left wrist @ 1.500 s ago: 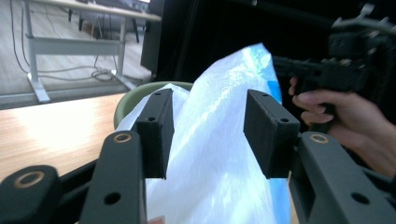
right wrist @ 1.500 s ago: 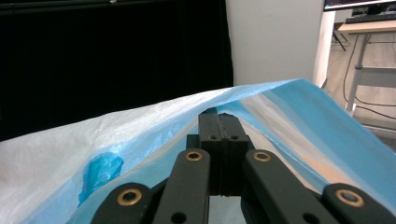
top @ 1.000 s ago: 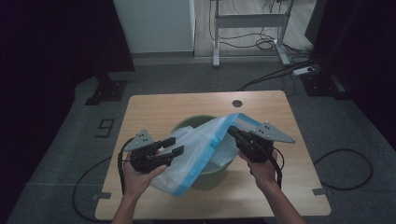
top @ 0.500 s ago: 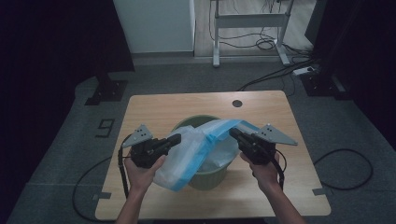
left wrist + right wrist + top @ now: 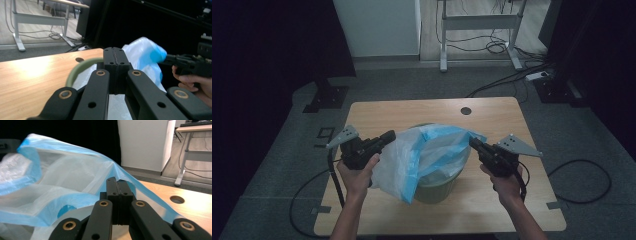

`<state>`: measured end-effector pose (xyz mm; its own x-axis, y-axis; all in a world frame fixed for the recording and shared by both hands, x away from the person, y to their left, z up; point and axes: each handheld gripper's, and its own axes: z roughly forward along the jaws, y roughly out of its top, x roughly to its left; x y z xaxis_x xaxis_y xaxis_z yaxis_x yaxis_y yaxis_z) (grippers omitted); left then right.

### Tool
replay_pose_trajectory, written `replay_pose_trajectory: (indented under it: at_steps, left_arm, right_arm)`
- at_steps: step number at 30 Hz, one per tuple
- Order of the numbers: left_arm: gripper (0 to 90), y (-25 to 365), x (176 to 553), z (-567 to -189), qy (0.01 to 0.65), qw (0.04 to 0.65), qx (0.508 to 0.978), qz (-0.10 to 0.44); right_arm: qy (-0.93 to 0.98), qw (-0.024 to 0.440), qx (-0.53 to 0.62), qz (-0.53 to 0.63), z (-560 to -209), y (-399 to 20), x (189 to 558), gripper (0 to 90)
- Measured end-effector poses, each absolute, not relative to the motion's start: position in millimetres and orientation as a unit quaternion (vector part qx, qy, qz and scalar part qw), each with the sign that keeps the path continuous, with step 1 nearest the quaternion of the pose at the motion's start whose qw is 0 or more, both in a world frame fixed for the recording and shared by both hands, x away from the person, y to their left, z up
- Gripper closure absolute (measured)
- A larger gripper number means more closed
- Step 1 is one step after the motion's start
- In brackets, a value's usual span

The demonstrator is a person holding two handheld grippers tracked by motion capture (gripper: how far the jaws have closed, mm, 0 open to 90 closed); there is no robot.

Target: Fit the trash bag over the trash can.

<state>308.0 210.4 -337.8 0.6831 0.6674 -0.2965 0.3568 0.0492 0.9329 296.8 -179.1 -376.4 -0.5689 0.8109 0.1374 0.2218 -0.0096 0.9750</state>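
Since a second ago, the two hand-held grippers are standing farther apart, and the bag (image 5: 427, 155) is being stretched wider over the bin (image 5: 439, 182); before, it was hanging bunched and slanting between them. The left jaws have just been closing, with bag film between them.

Counter (image 5: 412, 112): pale wood, with a round hole (image 5: 466, 110) near its far edge. It is carrying the bin at its middle.

Bin: green, round, standing upright. Its rim is showing as a green arc in the left gripper view (image 5: 80, 70).

Bag: clear plastic with a blue band along its mouth. It is lying draped over the bin's top, with the left part hanging down outside the bin's wall toward the near edge. The blue band is running taut from one gripper to the other.

Left hand-held gripper (image 5: 388, 137): jaws pressed together, pinching the bag's left edge, held left of the bin.

Right hand-held gripper (image 5: 473, 144): jaws pressed together, pinching the blue band (image 5: 150, 197) at the bag's right edge, just beside the bin's right rim.
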Motion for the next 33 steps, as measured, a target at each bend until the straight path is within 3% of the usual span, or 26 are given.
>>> replay_pose_trajectory:
  at_steps: [22,33]
  left_arm:
    - [90.0,240.4,344.2,-326.9,0.411,0.655,0.621,0.125]
    - [90.0,253.8,312.3,-336.3,0.394,0.669,0.616,0.132]
  right_arm:
    - [0.634,0.287,0.435,0.572,-349.0,-229.0,336.9,89.2]
    - [0.618,0.291,0.440,0.582,-351.4,-247.6,313.2,89.2]
